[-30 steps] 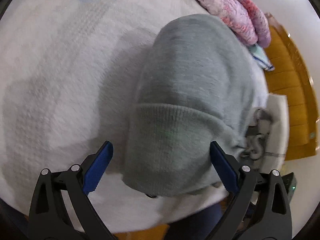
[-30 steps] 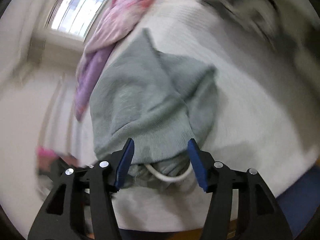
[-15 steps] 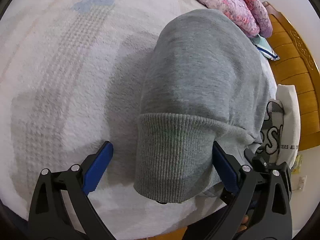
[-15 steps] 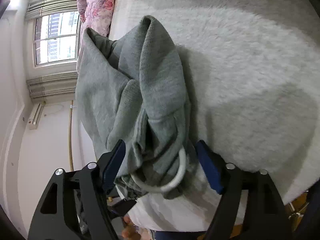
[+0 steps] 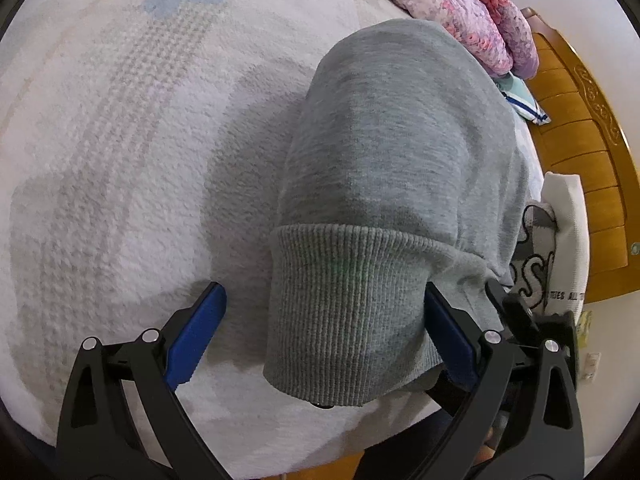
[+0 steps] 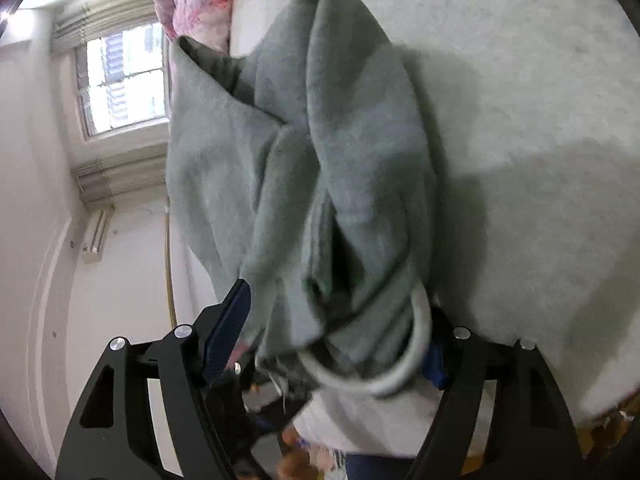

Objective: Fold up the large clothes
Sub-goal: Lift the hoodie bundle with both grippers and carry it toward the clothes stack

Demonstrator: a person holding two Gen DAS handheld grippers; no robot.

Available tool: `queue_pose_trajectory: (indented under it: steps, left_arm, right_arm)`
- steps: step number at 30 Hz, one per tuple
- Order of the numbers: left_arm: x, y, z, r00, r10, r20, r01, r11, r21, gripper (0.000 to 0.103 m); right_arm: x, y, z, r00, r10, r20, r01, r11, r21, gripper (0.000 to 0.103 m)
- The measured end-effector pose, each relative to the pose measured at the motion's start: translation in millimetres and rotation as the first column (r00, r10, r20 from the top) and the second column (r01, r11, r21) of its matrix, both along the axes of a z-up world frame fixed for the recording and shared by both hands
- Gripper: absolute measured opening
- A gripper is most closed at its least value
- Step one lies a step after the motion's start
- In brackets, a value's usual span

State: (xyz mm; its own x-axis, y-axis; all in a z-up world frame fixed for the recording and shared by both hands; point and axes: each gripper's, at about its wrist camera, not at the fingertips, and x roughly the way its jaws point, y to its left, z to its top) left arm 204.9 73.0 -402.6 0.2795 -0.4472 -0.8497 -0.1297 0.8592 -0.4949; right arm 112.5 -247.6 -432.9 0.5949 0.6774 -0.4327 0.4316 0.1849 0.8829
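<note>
The grey sweatshirt [image 5: 384, 168] lies bundled on the fleece blanket [image 5: 120, 160] just ahead of my left gripper [image 5: 324, 320]. It looks thick, soft and floppy; I'd pinch the ribbed hem [image 5: 344, 308]. My left jaws gape wide around that hem, while my right gripper [image 6: 340, 320], also spread, straddles its bunched far end.
</note>
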Motion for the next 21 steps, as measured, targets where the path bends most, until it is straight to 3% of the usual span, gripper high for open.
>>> queue_pose_trajectory:
  steps: [6,7,9,11,12,13,15,18,21]
  left_arm:
    - [4.2,3.6,-4.0,0.999,0.029,-0.017,-0.03,0.993,-0.111,0.096]
    - [4.9,3.2,-6.1,0.999,0.039,-0.019,-0.042,0.99,-0.132,0.096]
    - [5.9,-2.0,-9.3,0.999,0.037,-0.021,-0.04,0.988,-0.147,0.096]
    - [5.1,-8.8,-4.9,0.999,0.021,0.029,-0.017,0.994,-0.112,0.089]
    - [2.9,-12.9,3.1,0.996,0.004,0.087,0.005,0.994,-0.106,0.076]
    - [1.3,-15.0,7.5,0.994,0.004,0.105,0.006,0.995,-0.097,0.073]
    - [-2.0,-13.9,16.8,0.99,0.029,0.14,-0.011,0.993,-0.121,0.068]
    - [-5.4,-12.7,33.3,0.98,0.054,0.192,-0.029,0.991,-0.134,0.064]
    - [-8.7,-13.9,55.1,0.97,0.076,0.232,-0.037,0.985,-0.168,0.063]
  right_arm:
    - [12.4,6.2,-1.9,0.999,-0.047,0.028,0.048,0.997,-0.054,0.069]
    - [13.8,7.4,-0.8,0.999,-0.039,0.032,0.041,0.997,-0.065,0.064]
    - [17.6,8.6,3.2,0.999,-0.002,0.04,0.007,0.993,-0.115,0.043]
    - [20.9,11.7,16.7,0.996,0.057,0.072,-0.041,0.977,-0.21,0.034]
    - [22.9,15.0,26.2,0.993,0.086,0.085,-0.061,0.962,-0.265,0.031]
    - [26.0,21.0,43.4,0.984,0.144,0.106,-0.096,0.924,-0.37,0.03]
    - [30.2,30.7,70.4,0.966,0.215,0.141,-0.119,0.861,-0.495,0.027]
    - [34.9,46.1,105.5,0.934,0.308,0.182,-0.132,0.768,-0.627,0.025]
    - [31.6,57.1,136.2,0.903,0.361,0.234,-0.101,0.706,-0.701,0.024]
